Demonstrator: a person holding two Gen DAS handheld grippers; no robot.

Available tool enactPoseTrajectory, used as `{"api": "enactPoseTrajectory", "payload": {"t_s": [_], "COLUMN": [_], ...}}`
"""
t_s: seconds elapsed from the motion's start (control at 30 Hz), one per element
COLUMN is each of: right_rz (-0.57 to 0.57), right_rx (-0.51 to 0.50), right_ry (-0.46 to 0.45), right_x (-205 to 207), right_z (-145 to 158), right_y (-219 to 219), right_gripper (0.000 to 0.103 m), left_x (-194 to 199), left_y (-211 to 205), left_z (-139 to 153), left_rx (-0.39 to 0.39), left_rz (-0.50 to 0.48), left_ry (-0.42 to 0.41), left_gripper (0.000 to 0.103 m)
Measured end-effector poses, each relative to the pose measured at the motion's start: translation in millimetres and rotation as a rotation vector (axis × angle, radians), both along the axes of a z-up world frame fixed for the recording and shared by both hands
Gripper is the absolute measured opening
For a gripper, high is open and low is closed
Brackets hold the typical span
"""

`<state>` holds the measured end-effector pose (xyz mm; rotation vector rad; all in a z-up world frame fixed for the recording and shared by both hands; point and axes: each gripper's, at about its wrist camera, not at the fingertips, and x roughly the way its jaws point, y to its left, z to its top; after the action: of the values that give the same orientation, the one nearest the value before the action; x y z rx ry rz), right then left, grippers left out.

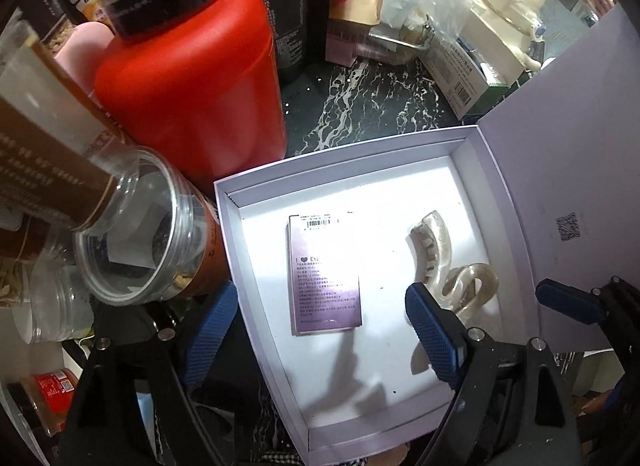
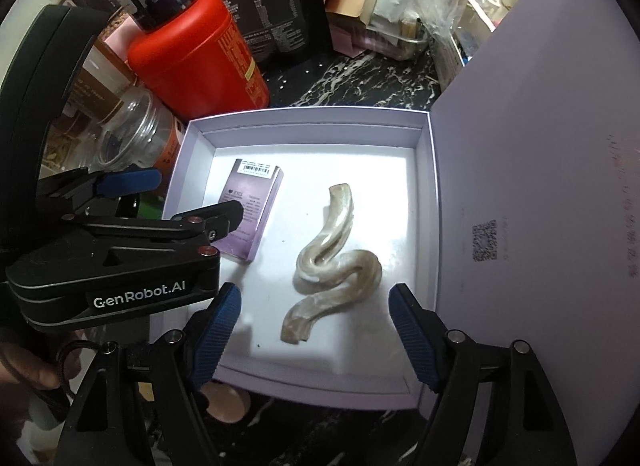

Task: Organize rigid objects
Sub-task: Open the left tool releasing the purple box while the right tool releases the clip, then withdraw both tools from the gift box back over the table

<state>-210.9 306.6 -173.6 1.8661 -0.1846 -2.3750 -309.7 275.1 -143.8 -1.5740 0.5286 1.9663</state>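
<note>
Both our tongs, left gripper [image 1: 322, 332] and right gripper [image 2: 314, 328], gape empty; ahead, the translucent wavy plastic hair claw [image 2: 334, 266] looks stiff, light, slippery: pinch its mid-curve.

A: The left wrist view looks steeply down from close above the white box [image 1: 224, 201], at its left side, with the red canister [image 1: 192, 77] looming near at upper left.

B: The right wrist view also faces steeply down, close over the same box's [image 2: 426, 201] right half, beside the raised lid [image 2: 540, 145].

A: Both share the box floor, the small purple carton [image 1: 324, 274] [image 2: 250, 209], the clear hair claw [image 1: 436, 254] [image 2: 336, 262] and the dark marbled counter [image 1: 372, 101] [image 2: 360, 81] behind.
</note>
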Motion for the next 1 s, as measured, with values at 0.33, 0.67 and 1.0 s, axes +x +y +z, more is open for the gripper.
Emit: {"api": "enactPoseTrajectory", "payload": {"t_s": [0.33,0.67,1.0], "right_rz": [0.006,0.029,0.053], "right_rx": [0.006,0.01,0.003], "right_ry": [0.031,0.069,0.096], "right_x": [17.8,41.2,64.2], "right_z": [20.6,40.4,55.5], "right_y": [1.1,-8.0,-19.5], "right_gripper": [0.077,0.077,0.077], "left_x": [16.1,36.5,56.1], "left_y": [-17.0,-37.4,-61.8], "left_z": [23.6,47.4,68.8], "left_rx": [0.023,0.052,0.073], "left_rz": [0.025,0.066,0.124], "left_ry": [0.028,0.058,0.09], "left_gripper": [0.086,0.086,0.086]}}
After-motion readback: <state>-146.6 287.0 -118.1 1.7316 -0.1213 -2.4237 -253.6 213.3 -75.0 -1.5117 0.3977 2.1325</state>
